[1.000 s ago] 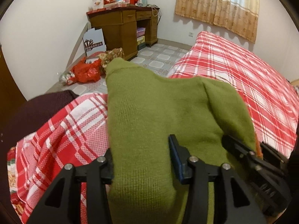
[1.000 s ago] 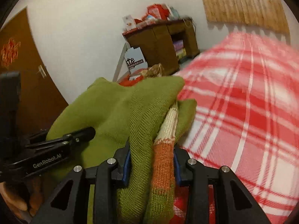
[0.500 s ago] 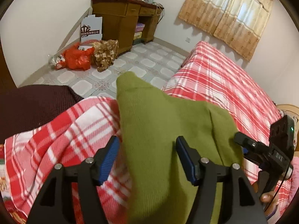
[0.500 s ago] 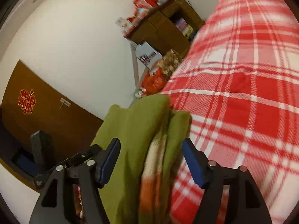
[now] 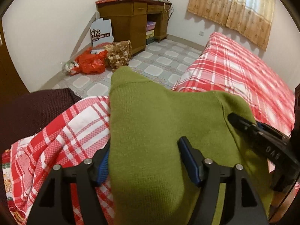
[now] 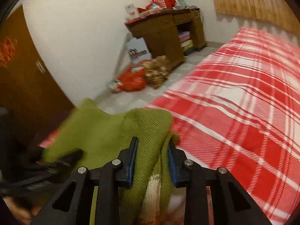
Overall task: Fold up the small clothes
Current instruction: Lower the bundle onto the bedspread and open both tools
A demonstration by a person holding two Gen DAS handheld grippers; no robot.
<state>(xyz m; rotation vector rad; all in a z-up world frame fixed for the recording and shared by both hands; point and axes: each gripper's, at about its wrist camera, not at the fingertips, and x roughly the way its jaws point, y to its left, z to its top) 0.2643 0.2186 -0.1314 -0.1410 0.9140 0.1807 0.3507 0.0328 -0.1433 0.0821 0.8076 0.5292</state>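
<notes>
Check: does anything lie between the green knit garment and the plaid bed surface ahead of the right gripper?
Nothing visible does. The plaid bedspread ahead of the green garment lies bare; the right gripper grips its folded edge.

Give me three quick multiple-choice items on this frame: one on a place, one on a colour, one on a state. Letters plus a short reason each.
1. Where does the red plastic bag lie?
A. on the bed
B. on the tiled floor by the wooden desk
C. on top of the desk

2. What colour is the knit garment between the grippers?
A. olive green
B. navy blue
C. grey

3. How does the right gripper stand?
A. wide open with nothing between the pads
B. out of view
C. closed on bunched folds of the garment

Answers:
1 B: the bag sits on the floor tiles beside the desk, clear of the plaid bed cover.
2 A: the knit is olive green in both wrist views.
3 C: both blue pads press the gathered knit, having just closed in on it.
</notes>
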